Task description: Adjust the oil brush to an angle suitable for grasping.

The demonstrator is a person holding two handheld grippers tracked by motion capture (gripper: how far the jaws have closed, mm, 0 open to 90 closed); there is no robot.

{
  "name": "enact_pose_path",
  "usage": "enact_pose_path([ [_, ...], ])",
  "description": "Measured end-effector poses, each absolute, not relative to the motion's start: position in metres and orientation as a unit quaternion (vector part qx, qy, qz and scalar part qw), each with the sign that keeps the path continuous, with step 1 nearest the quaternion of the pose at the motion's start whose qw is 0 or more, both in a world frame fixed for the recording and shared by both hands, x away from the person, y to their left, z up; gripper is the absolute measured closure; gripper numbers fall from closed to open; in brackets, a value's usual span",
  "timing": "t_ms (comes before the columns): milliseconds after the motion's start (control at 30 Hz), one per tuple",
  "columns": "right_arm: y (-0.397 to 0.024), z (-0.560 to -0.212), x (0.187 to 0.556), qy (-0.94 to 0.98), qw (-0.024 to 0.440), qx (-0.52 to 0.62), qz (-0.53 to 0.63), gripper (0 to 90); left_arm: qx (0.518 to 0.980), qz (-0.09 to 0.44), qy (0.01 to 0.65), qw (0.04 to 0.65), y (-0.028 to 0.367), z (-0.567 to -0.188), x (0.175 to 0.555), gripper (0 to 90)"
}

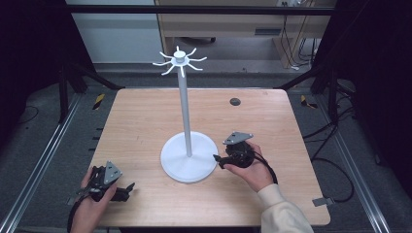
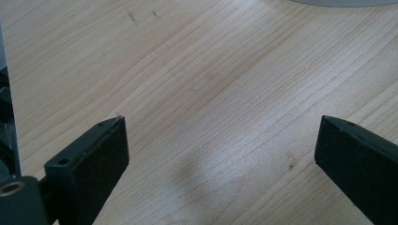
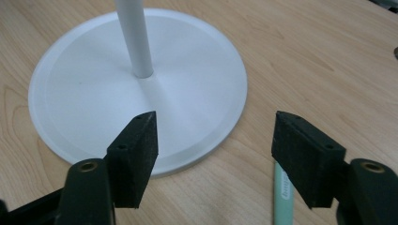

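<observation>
A white stand with a round flat base, a thin upright pole and a crown of curved hooks at its top [image 1: 188, 155] is seen at the middle of the high view, set on a light wooden table [image 1: 145, 121]. In the lower left of that view the left gripper [image 1: 127, 188] is held low over the near table edge by a hand [image 1: 90, 206]. In the left gripper view its jaws are spread wide, with bare wood grain between them and nothing held.

Right of the base in the high view, the right gripper [image 1: 217, 161] is held by the other hand [image 1: 252, 170], pointing toward the base. In the right gripper view its jaws are well apart and empty, the base rim [image 3: 220, 136] lying between them. A pale green pen-like object [image 3: 283, 194] lies on the table at the lower right of that view, partly hidden by the jaw.
</observation>
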State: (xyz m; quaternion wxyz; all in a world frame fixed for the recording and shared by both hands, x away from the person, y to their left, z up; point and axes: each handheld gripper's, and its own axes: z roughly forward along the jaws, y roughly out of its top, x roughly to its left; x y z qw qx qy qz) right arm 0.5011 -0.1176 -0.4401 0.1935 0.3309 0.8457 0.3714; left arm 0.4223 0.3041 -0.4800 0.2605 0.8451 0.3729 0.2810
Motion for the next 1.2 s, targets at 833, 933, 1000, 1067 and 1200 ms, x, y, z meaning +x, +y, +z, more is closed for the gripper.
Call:
enact_pose_path([
  [833,-0.134,-0.457,0.521,0.846,0.202,0.394,0.297,90.0,0.846,0.279,0.371,0.261,0.304,-0.481,0.423,2.9],
  [933,-0.136,-0.459,0.526,0.843,0.196,0.404,0.297,90.0,0.848,0.279,0.369,0.259,0.303,-0.480,0.422,2.9],
  [1000,-0.136,-0.461,0.528,0.842,0.194,0.410,0.293,90.0,0.848,0.279,0.369,0.259,0.303,-0.480,0.423,2.8],
  [1067,-0.136,-0.464,0.531,0.844,0.192,0.409,0.289,90.0,0.847,0.278,0.371,0.261,0.303,-0.481,0.423,2.9],
  [1200,-0.134,-0.468,0.533,0.847,0.188,0.411,0.279,90.0,0.847,0.278,0.371,0.262,0.304,-0.481,0.423,2.8],
])
